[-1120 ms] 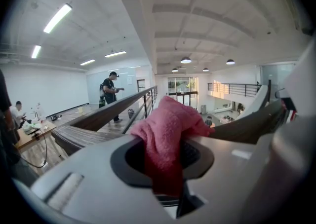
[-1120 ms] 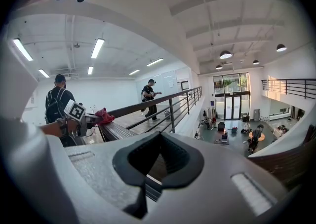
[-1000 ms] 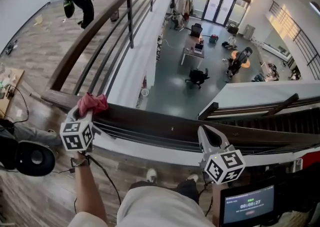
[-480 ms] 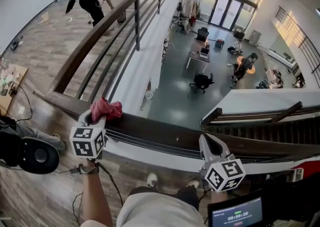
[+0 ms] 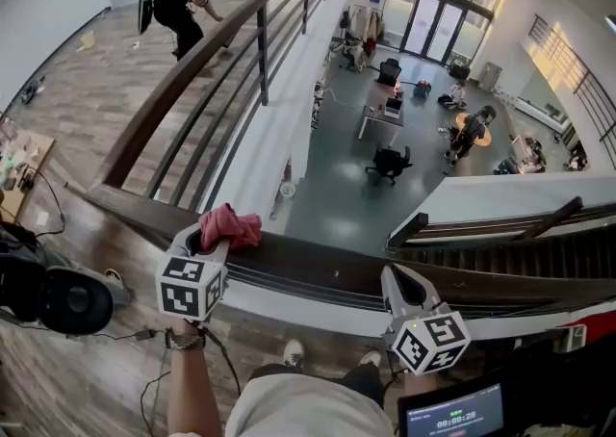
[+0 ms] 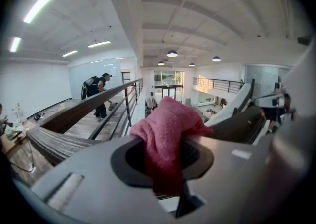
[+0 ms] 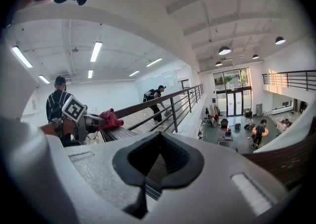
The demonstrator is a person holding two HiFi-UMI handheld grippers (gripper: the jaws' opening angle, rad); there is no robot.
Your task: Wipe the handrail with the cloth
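**Cloth on handrail in left claw**

Left claw point(image 5: 219, 236) pinches the pink cloth point(image 5: 231, 227), which rests on top of the dark wooden handrail point(image 5: 327, 268) near its corner. Right claw point(image 5: 397, 278) is pressed together with nothing in it, just over the handrail further right.

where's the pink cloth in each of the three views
Head view: the pink terry cloth sits left of centre on the dark wooden handrail, at the tip of the left gripper.
Left gripper view: dead centre, pinched between that gripper's jaws.
Right gripper view: small, at mid-left, on the rail.
Shared landmark: the dark wooden handrail, seen at left in both gripper views.
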